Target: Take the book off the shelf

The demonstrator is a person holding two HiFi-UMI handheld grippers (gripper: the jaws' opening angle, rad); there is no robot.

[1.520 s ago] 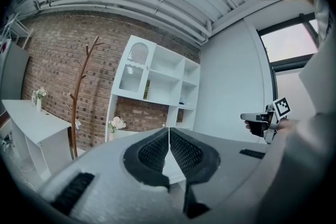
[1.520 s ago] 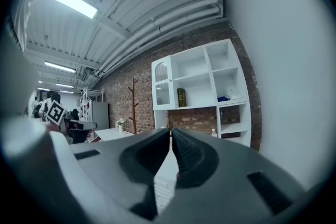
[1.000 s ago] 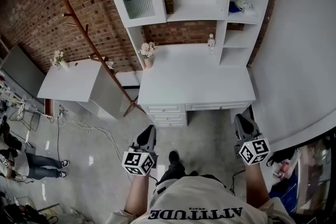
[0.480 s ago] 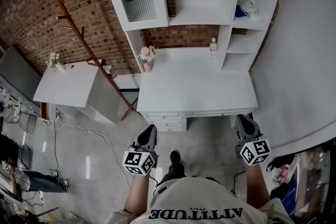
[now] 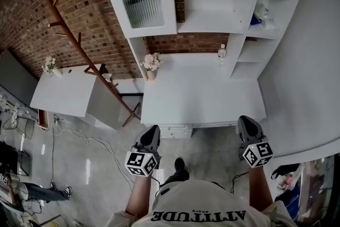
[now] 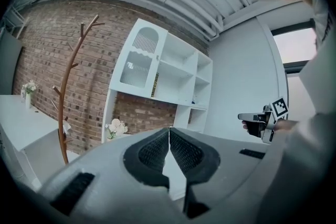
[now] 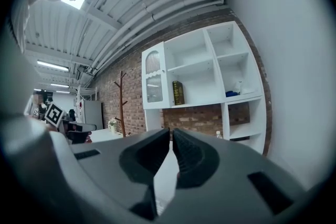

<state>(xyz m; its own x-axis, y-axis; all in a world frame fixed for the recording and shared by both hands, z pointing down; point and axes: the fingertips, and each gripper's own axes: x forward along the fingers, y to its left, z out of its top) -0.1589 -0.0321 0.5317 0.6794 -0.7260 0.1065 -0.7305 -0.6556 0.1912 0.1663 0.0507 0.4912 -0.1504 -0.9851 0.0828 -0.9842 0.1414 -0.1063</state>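
A dark book (image 5: pixel 179 0) with a gilt spine stands upright on a shelf of the white hutch (image 5: pixel 212 18), against the left wall of its open compartment; it also shows in the right gripper view (image 7: pixel 178 93) and thinly in the left gripper view (image 6: pixel 155 85). My left gripper (image 5: pixel 151 135) and right gripper (image 5: pixel 247 126) hang at waist height in front of the white desk (image 5: pixel 202 93), well short of the shelf. Both are shut with nothing between the jaws (image 6: pixel 169 136) (image 7: pixel 171 139).
A glass-fronted cabinet door (image 5: pixel 141 5) is left of the book. A flower vase (image 5: pixel 151 64) and small bottle (image 5: pixel 221 52) stand on the desk. A wooden coat stand (image 5: pixel 79 45) leans at left beside a second white table (image 5: pixel 64 93). Blue and white items (image 5: pixel 260 16) fill a right cubby.
The view has advanced toward the desk and hutch, which now sit closer and lower in frame. Both grippers hold the same pose, shut.
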